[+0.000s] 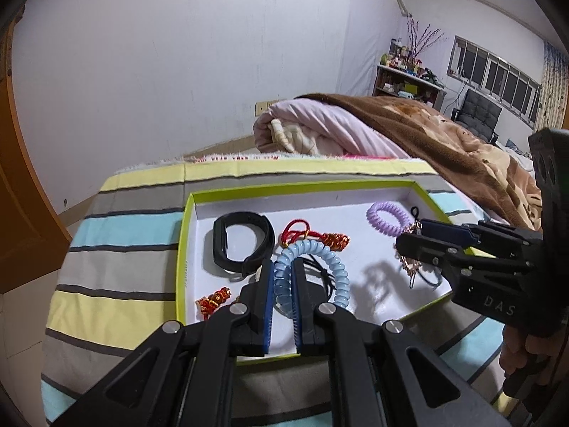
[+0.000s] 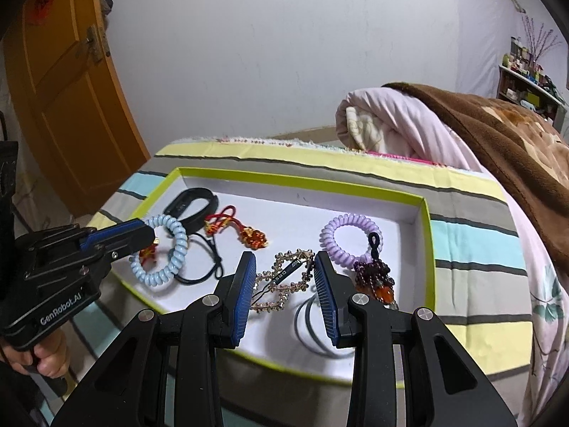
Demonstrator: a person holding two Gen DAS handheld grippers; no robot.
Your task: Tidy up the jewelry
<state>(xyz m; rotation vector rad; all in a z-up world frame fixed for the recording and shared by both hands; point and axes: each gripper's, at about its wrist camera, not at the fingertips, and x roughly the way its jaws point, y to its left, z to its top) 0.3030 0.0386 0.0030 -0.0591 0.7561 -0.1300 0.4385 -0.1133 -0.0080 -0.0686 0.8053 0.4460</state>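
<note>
A white tray with a lime-green rim (image 1: 185, 249) (image 2: 428, 249) lies on a striped cloth. My left gripper (image 1: 282, 265) (image 2: 151, 235) is shut on a light-blue coil hair tie (image 1: 334, 267) (image 2: 177, 245) over the tray's left part. My right gripper (image 2: 284, 267) (image 1: 402, 245) holds a gold beaded hair clip (image 2: 281, 284) (image 1: 409, 267) between its wide-set pads, over the tray's front right. In the tray lie a black band (image 1: 242, 245) (image 2: 193, 206), a red cord with an orange knot (image 1: 313, 236) (image 2: 249, 236) and a purple coil tie (image 1: 387, 219) (image 2: 350, 238).
Also in the tray are a black cord tie (image 2: 202, 267), a dark beaded tassel (image 2: 377, 281), a grey ring tie (image 2: 309, 327) and a small red charm (image 1: 213, 300). A rolled pink quilt (image 2: 391, 124) under a brown blanket (image 1: 444, 135) lies behind. An orange door (image 2: 71, 99) stands at the left.
</note>
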